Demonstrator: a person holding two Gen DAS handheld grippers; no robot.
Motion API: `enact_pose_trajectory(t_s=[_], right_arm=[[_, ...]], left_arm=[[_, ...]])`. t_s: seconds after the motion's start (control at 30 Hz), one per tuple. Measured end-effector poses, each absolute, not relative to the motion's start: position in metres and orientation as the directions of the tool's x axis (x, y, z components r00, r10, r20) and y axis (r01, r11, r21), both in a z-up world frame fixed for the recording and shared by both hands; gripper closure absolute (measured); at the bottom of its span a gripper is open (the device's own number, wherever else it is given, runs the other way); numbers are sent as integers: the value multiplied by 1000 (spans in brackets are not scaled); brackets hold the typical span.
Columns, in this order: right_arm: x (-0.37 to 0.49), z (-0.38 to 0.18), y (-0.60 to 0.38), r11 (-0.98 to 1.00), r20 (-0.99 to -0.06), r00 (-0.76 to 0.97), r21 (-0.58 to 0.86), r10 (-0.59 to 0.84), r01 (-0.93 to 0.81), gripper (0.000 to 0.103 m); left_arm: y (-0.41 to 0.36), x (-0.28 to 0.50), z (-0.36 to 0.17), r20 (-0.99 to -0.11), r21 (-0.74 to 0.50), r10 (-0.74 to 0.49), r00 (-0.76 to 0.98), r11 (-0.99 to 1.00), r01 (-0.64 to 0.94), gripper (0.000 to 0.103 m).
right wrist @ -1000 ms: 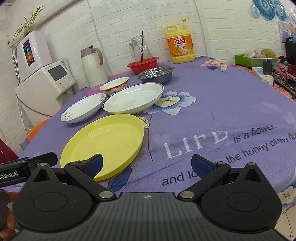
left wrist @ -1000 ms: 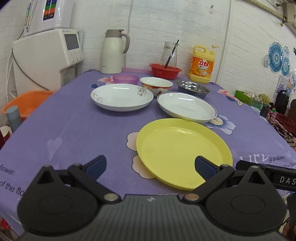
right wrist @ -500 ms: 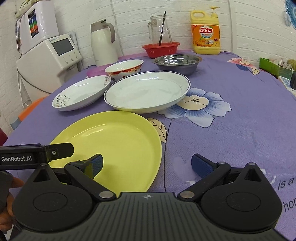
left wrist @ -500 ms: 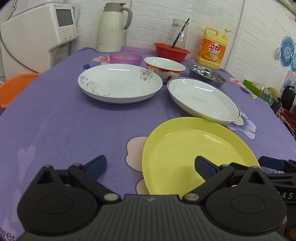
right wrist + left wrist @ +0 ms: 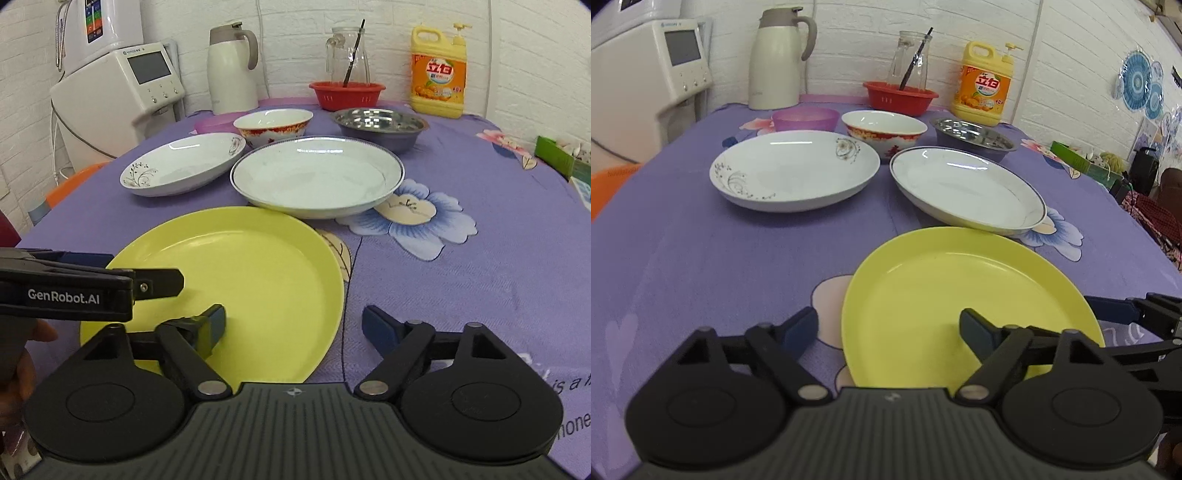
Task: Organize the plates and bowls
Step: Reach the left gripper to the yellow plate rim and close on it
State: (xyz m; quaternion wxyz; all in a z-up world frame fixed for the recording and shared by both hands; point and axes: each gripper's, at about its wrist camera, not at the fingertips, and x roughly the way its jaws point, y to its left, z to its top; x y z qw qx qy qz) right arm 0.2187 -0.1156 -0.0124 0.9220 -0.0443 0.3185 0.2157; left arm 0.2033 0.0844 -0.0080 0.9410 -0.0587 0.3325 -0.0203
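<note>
Left gripper at bottom centre of its view – jaws closing, spread either side of the near-left rim of the yellow plate, pads not visibly pressing it. Right gripper low in its frame – jaws spread wide, one finger over the plate's near edge, the other over the purple tablecloth. Mid-frame: blue-rimmed white plate, touching or just beside the yellow plate's far rim; floral white plate to its left. Upper frame: red-patterned bowl, steel bowl, red basket, thermos, detergent bottle.
</note>
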Motion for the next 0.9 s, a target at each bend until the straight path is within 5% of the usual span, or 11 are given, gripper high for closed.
enact_pose_trajectory(t_s=[0.03, 0.1, 0.6, 0.8, 0.9], right_arm=[[218, -12, -113, 905, -605, 711, 38, 359, -424, 0], [216, -12, -112, 898, -593, 709, 55, 381, -437, 3], [206, 2, -14, 782, -540, 636, 67, 551, -620, 0], [223, -7, 10, 777, -569, 626, 37, 533, -628, 0], [229, -15, 11, 784, -580, 625, 38, 522, -620, 0]], left_arm=[[82, 202, -9, -617, -107, -68, 784, 994, 1, 51], [79, 200, -9, -607, -116, -77, 791, 993, 8, 57], [173, 159, 11, -592, -97, 177, 787, 953, -287, 58], [184, 177, -2, -600, -99, 176, 781, 952, -291, 57], [185, 180, -9, -592, -122, 160, 790, 951, -284, 47]])
